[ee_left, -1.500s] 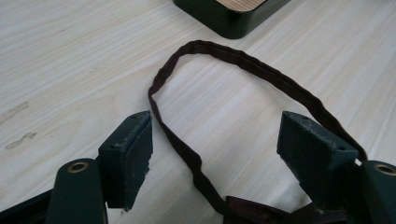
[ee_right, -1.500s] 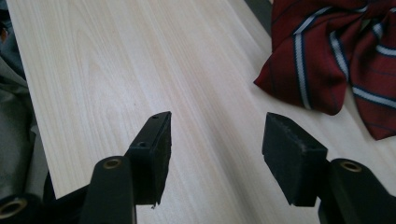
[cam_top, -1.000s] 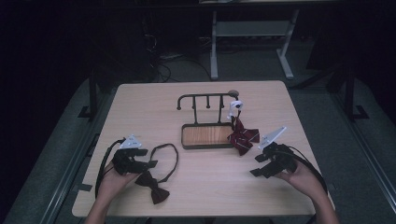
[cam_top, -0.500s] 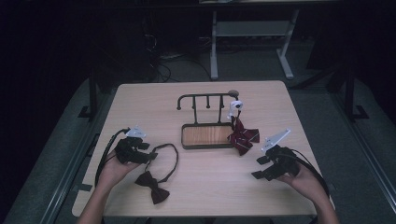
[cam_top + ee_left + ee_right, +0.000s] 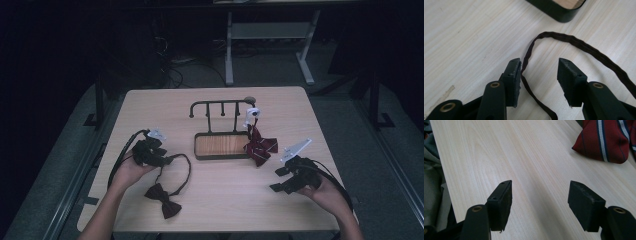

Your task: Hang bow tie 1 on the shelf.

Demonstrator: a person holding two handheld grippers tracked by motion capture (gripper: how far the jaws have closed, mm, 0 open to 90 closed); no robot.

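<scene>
Since a second ago the left gripper [image 5: 167, 160] has slid up to the dark bow tie's strap [image 5: 529, 53], jaws apart around it, likely about to pinch, while the right gripper [image 5: 276, 180] waits open and empty near the striped tie [image 5: 260, 146] by the rack [image 5: 220, 105].

I read no text, no label, no brand, no number, no sign on anything in my three views, nothing legible from here
</scene>
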